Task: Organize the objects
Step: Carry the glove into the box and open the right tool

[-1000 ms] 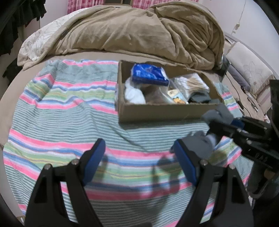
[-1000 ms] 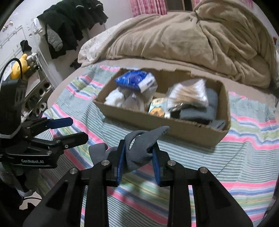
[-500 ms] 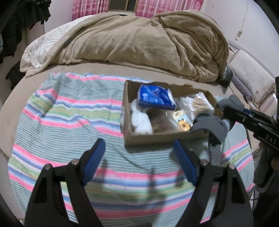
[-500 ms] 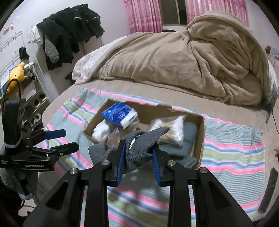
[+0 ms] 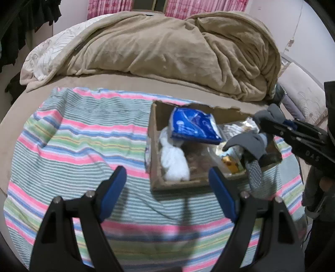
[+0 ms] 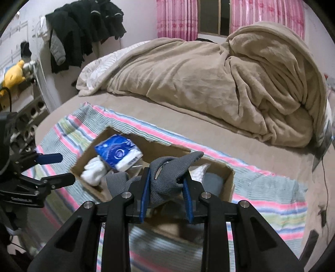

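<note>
A cardboard box [image 5: 153, 146] sits on a striped blanket [image 5: 79, 142] on the bed. It holds a blue tissue pack [image 5: 192, 126], white socks [image 5: 174, 161] and clear bags. My right gripper [image 6: 166, 186] is shut on a grey glove [image 6: 169, 175] and holds it above the box [image 6: 228, 182]; the glove also shows in the left wrist view [image 5: 249, 146], hanging over the box's right end. My left gripper [image 5: 167, 192] is open and empty, above the blanket in front of the box.
A bunched tan duvet [image 5: 167, 52] covers the far half of the bed. Dark clothes [image 6: 83, 27] hang on the wall at left, beside a shelf with a yellow plush toy [image 6: 13, 73]. Pink curtains [image 6: 178, 18] hang behind.
My right gripper has lifted the grey glove off the blanket and carried it over the box. Both grippers have risen and pulled back; the left stays open.
</note>
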The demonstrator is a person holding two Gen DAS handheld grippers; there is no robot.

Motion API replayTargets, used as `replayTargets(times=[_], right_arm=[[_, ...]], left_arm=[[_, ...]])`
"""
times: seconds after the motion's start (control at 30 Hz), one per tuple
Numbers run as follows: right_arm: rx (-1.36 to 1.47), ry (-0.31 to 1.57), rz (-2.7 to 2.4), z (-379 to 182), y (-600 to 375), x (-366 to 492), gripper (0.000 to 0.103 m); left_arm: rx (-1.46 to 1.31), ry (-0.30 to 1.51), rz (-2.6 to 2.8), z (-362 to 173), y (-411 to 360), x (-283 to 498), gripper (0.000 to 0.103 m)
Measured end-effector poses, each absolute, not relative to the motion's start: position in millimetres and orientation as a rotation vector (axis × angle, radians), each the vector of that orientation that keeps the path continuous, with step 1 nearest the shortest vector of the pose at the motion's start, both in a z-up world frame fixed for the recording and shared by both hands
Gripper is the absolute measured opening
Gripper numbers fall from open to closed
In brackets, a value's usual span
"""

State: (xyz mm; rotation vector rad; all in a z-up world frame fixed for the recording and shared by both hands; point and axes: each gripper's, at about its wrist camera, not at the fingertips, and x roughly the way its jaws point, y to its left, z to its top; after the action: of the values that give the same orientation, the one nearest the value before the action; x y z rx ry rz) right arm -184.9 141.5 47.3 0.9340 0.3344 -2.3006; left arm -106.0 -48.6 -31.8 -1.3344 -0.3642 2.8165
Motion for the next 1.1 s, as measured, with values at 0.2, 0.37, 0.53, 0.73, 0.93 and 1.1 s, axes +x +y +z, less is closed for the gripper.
replayTargets(times=[0.2, 0.37, 0.53, 0.73, 0.93, 1.1], right_arm=[[0.943, 0.417, -2.285, 30.5, 117.7, -197.4, 0.03], [0.957, 0.417, -2.267, 20.5, 99.1, -208.6, 0.03], [0.972, 0.427, -2.258, 10.2, 85.6, -216.5, 0.031], [1.039, 0.409, -2.234, -8.4, 78.0, -221.7, 0.033], [1.048, 0.387, -2.252, -4.7, 80.3, -219.5, 0.045], [1.039, 0.338, -2.262, 6.3, 89.2, -215.0, 0.072]], left_arm=[[-1.351, -0.372, 2.818, -37.1, -56.0, -119.5, 0.082], [-1.367, -0.386, 2.805, -44.6, -60.1, -126.3, 0.082], [-1.379, -0.385, 2.791, -49.3, -60.1, -130.4, 0.082], [-1.386, -0.39, 2.787, -50.1, -59.3, -131.2, 0.082], [-1.384, -0.376, 2.802, -45.8, -57.5, -127.8, 0.082], [-1.38, -0.351, 2.807, -38.3, -53.0, -121.7, 0.082]])
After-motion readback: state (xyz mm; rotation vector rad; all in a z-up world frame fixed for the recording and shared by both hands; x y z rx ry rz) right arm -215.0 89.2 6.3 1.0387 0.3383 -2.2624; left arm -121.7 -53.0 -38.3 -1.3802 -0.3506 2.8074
